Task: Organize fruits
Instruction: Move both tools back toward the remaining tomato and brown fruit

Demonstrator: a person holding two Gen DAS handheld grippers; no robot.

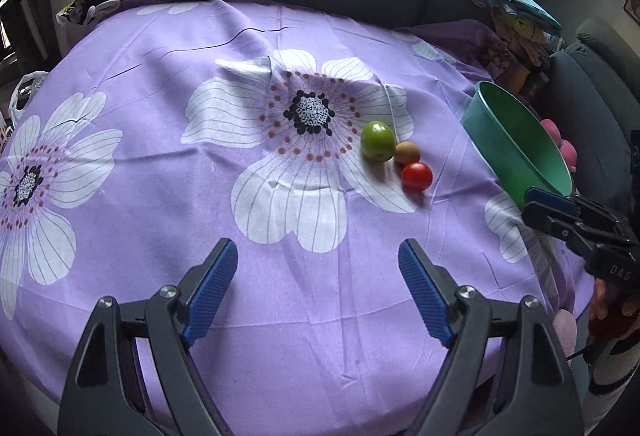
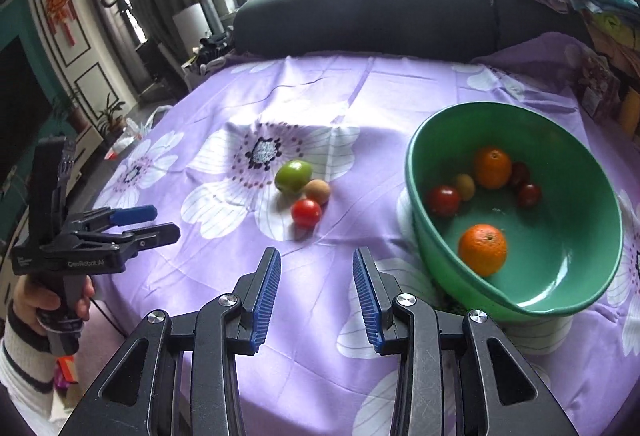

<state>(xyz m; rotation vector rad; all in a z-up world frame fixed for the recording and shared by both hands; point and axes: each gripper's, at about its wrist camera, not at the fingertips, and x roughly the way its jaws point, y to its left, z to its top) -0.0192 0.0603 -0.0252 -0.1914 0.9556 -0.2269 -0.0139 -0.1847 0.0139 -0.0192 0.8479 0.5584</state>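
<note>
The left hand-held gripper (image 1: 318, 272) is held above the purple floral cloth (image 1: 160, 195) covering the surface, its blue pads wide apart and holding nothing. The right hand-held gripper (image 2: 316, 272) is likewise empty, its pads parted by a narrower gap. Three fruits lie loose on the cloth in a tight cluster: a green fruit (image 2: 293, 176), a brown fruit (image 2: 318, 191) touching it, and a red tomato (image 2: 306, 212) just beside both. The green bowl (image 2: 440, 123) sits tilted to their right, containing two oranges (image 2: 483, 249), tomatoes (image 2: 443, 200) and a small greenish-brown fruit (image 2: 465, 186). A dark cushion (image 2: 360, 19) lies beyond the cloth.
</note>
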